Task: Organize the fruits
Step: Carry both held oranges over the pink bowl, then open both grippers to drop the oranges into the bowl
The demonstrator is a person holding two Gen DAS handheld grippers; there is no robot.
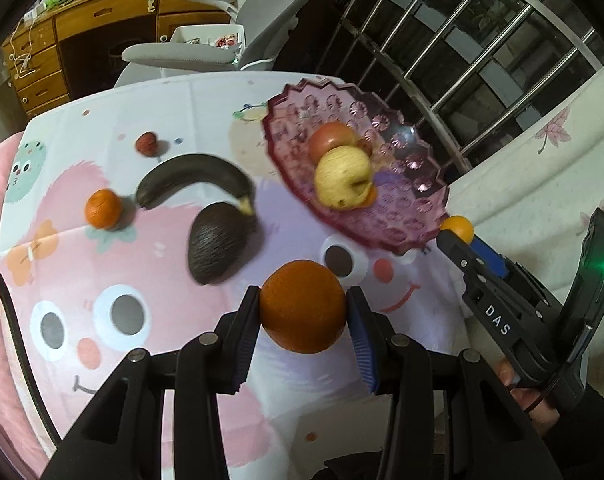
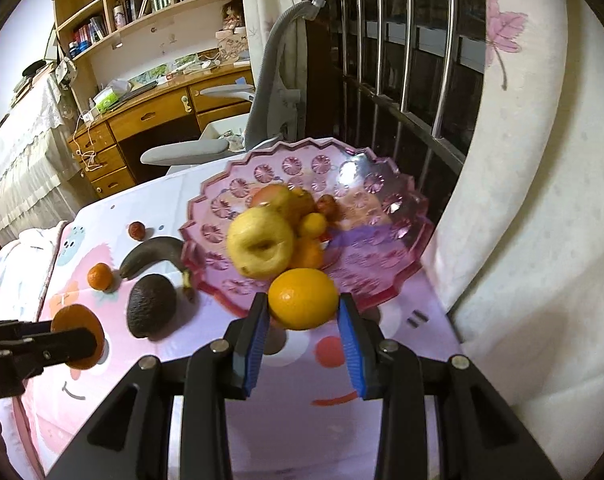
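left gripper: I have it clamped on an orange, the blue pads pressing its two sides at the widest part, the fruit held up above the cartoon tablecloth. I judge it firm-skinned, round and of middling weight, so it can roll between flat pads; squeezing harder would only bruise it.

right gripper: it grips a small yellow-orange citrus, pinched across its middle, just in front of the near rim of the pink glass bowl. It looks light and smooth, likely the slipperier of the two.

avocado: it lies on the cloth just beyond the left gripper, dark and pebbled. I expect soft flesh under the skin; I would take it across the broad belly, gently.

banana: blackened and curved, its stem end touching or overlapping the avocado. It is probably very soft; take hold at mid-length, across the curve.

small tangerine: left of the banana on the cloth, light, an easy pinch.

red-brown fruit: smallest, farthest on the cloth; I cannot tell its kind.

pink glass bowl: near the table's far right edge, already holding a yellow apple and several other fruits. It is hard and breakable, and the pile is heaped, so I would lower fruit into the free space rather than drop it.
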